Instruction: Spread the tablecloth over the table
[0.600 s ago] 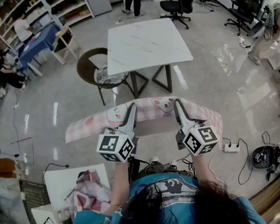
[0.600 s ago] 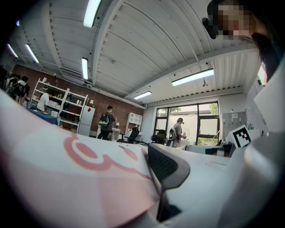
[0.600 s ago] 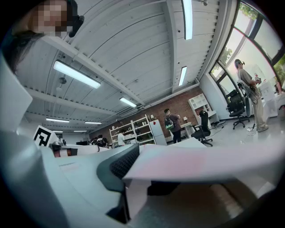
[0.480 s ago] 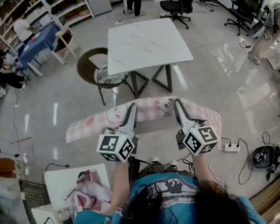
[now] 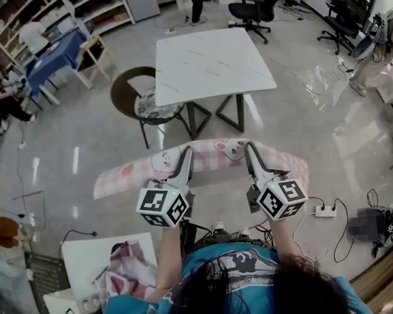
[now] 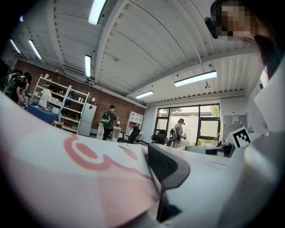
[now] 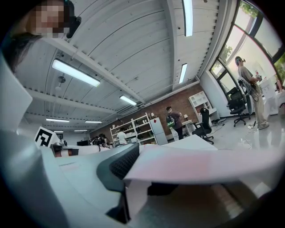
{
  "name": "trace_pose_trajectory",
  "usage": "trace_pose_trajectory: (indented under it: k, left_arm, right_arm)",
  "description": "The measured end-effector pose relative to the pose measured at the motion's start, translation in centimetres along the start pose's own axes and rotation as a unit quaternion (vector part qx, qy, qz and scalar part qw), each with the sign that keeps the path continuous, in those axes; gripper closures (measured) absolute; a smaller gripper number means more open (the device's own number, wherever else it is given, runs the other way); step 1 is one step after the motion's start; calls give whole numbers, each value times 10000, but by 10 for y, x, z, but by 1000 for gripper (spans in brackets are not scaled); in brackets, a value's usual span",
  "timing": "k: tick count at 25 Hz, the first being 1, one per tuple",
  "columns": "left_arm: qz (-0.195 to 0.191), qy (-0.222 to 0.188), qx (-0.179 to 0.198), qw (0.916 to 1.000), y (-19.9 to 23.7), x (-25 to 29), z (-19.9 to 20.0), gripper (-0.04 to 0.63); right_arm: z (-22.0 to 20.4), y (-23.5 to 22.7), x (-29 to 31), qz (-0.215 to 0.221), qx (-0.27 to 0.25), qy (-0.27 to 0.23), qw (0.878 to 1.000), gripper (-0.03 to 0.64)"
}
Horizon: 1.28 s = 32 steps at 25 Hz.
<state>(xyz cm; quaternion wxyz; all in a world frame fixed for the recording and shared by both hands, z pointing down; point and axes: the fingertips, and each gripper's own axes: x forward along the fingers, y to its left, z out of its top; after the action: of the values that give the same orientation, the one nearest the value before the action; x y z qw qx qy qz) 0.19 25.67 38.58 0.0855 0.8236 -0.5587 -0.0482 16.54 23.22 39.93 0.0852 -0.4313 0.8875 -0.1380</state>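
Observation:
A pink checked tablecloth [image 5: 204,160] with bunny prints hangs stretched between my two grippers in the head view, above the floor. My left gripper [image 5: 185,157] is shut on its near edge left of centre, my right gripper [image 5: 250,150] shut on it right of centre. The white marble-top table [image 5: 212,64] stands bare a few steps ahead. In the left gripper view the tablecloth [image 6: 75,178] fills the lower left beside a dark jaw pad. The tablecloth [image 7: 200,167] lies folded over the jaws in the right gripper view.
A round dark chair [image 5: 140,103] stands at the table's left corner. A power strip [image 5: 323,211] and cables lie on the floor at my right. More pink cloth [image 5: 124,272] sits on a low white surface at lower left. Office chairs and people are further back.
The view has shifted slightly, and the table sits a touch lower in the picture. Both grippers keep their hold on the tablecloth.

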Motion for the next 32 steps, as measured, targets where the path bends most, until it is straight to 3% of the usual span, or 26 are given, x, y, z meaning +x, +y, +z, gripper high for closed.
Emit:
trace_pose_trajectory:
  k: [13, 21, 26, 32]
  left_arm:
    - [1, -32, -95, 9999, 49, 4, 1, 528]
    - [264, -136, -283, 9992, 86, 18, -3, 528]
    - [500, -131, -277, 9983, 115, 44, 1, 528]
    - [665, -55, -114, 9977, 151, 125, 38, 528]
  right_arm:
    - [-18, 14, 48, 11, 5, 280, 9996, 563]
    - [-22, 15, 91, 418, -198, 472, 9978, 560]
    - [-22, 4, 138, 800, -146, 495, 9955, 560]
    - [13, -36, 218, 1008, 82, 589, 9931, 558]
